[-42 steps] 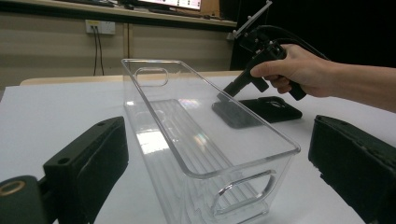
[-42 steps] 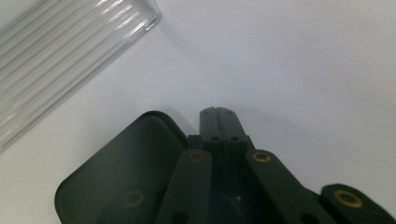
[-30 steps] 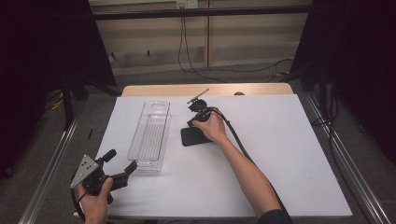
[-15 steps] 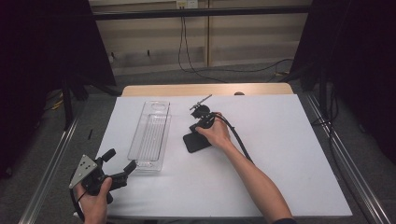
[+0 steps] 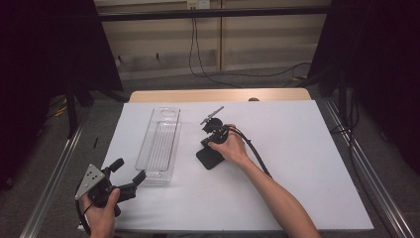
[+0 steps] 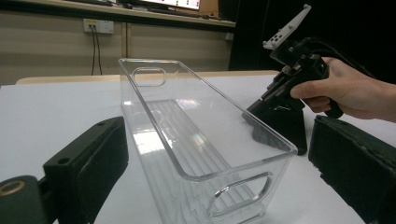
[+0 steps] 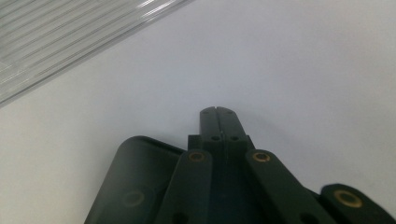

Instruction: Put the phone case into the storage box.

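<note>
clear plastic bin (image 5: 161, 144) | long, ribbed floor, empty | upright | left-centre of white table

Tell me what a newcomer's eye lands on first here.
A long clear plastic bin lies empty left of centre on the white table. To its right, the right tongs point down at the table, shut. The left tongs stand open at the bin's near end.

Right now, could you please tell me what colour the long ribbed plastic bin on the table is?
The long ribbed plastic bin is clear and colourless, seen best in the left gripper view.
</note>
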A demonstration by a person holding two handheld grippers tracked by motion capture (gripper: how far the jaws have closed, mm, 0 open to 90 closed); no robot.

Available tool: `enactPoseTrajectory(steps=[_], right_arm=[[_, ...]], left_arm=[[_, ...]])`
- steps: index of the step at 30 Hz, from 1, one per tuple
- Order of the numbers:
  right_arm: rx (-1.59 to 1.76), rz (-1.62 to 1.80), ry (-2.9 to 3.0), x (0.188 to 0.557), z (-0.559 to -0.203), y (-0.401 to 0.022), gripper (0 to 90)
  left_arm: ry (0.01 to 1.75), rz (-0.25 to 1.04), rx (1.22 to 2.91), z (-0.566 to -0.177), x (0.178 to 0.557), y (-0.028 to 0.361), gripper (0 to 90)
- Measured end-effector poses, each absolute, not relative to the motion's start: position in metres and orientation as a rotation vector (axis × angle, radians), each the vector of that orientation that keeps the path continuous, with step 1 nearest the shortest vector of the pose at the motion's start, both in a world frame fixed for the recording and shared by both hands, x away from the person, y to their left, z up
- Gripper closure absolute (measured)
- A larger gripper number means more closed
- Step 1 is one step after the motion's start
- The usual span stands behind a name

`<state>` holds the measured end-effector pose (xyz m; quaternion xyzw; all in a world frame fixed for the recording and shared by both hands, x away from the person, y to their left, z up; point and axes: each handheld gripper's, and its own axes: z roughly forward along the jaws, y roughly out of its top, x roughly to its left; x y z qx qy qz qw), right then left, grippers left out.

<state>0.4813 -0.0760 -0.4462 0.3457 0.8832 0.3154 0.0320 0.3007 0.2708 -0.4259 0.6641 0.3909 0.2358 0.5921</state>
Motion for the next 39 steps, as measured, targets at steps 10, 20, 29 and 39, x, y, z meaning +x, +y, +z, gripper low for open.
enactPoseTrajectory(steps=[10, 20, 29, 39], right_arm=[[1.051, 0.990, 2.751, 0.468, -0.446, -0.082, 90.0], [1.013, 1.043, 2.786, 0.454, -0.446, -0.077, 90.0], [1.005, 1.035, 2.800, 0.446, -0.446, -0.082, 90.0], [0.990, 1.018, 2.819, 0.433, -0.444, -0.094, 90.0]], left_arm=[[0.912, 0.548, 1.550, -0.426, 0.301, 0.271, 4.9], [0.917, 0.546, 1.545, -0.426, 0.301, 0.271, 4.9], [0.917, 0.543, 1.542, -0.426, 0.301, 0.271, 4.9], [0.916, 0.543, 1.545, -0.426, 0.301, 0.270, 4.9]])
